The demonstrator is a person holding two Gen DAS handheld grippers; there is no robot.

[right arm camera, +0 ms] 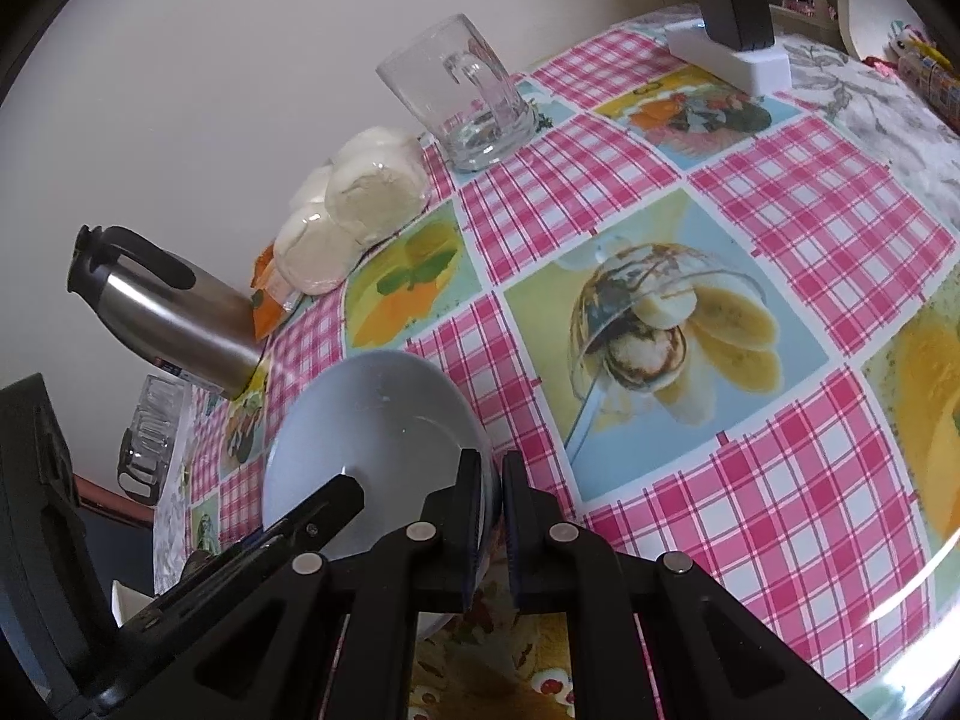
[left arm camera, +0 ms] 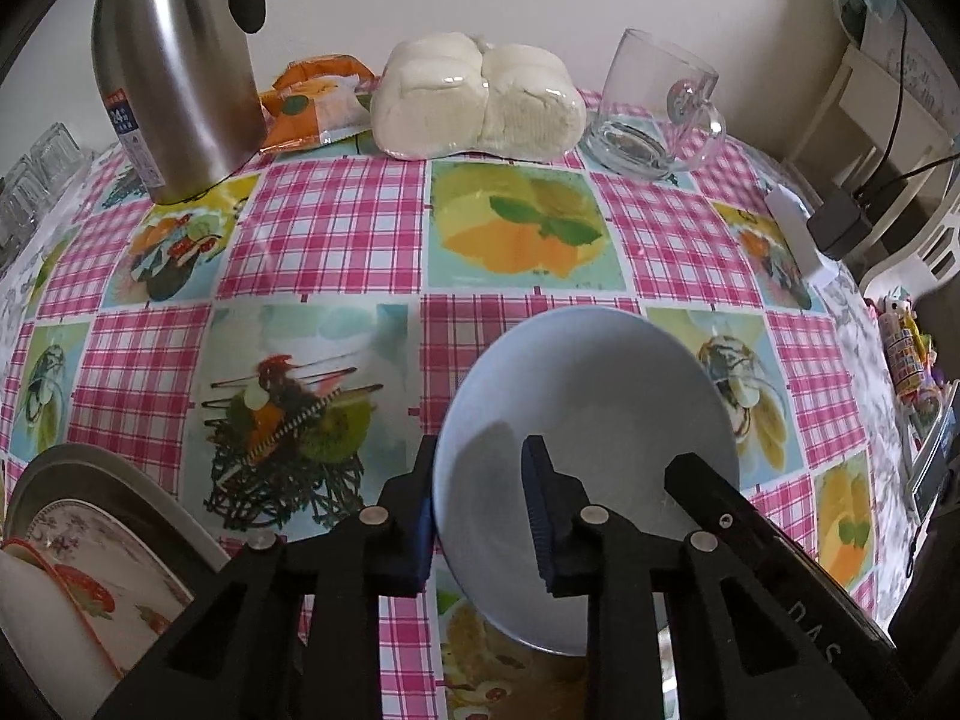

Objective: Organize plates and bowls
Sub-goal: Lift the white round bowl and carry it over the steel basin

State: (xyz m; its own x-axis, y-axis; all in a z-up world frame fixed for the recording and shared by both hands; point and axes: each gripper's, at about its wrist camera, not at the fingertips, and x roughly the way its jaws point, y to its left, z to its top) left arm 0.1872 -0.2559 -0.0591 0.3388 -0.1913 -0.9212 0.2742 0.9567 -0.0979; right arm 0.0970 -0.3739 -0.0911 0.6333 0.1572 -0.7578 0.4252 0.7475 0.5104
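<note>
A pale blue bowl (left arm camera: 600, 396) (right arm camera: 372, 420) hangs tilted over the checked tablecloth (left arm camera: 336, 228). My right gripper (right arm camera: 491, 498) is shut on its rim; one of its fingers (left arm camera: 708, 492) shows at the bowl's right side in the left wrist view. My left gripper (left arm camera: 480, 510) straddles the opposite rim, one pad outside against the edge. The inner pad stands off, with a strip of bowl wall showing between. A stack of patterned plates (left arm camera: 114, 540) lies at the lower left, with a white orange-rimmed dish (left arm camera: 42, 606) on top.
Along the wall stand a steel thermos (left arm camera: 174, 72), an orange packet (left arm camera: 318, 102), wrapped white buns (left arm camera: 480, 102) and an empty glass mug (left arm camera: 654, 108). A power strip with a plug (left arm camera: 798, 228) sits near the right table edge. Glasses (left arm camera: 36, 168) stand far left.
</note>
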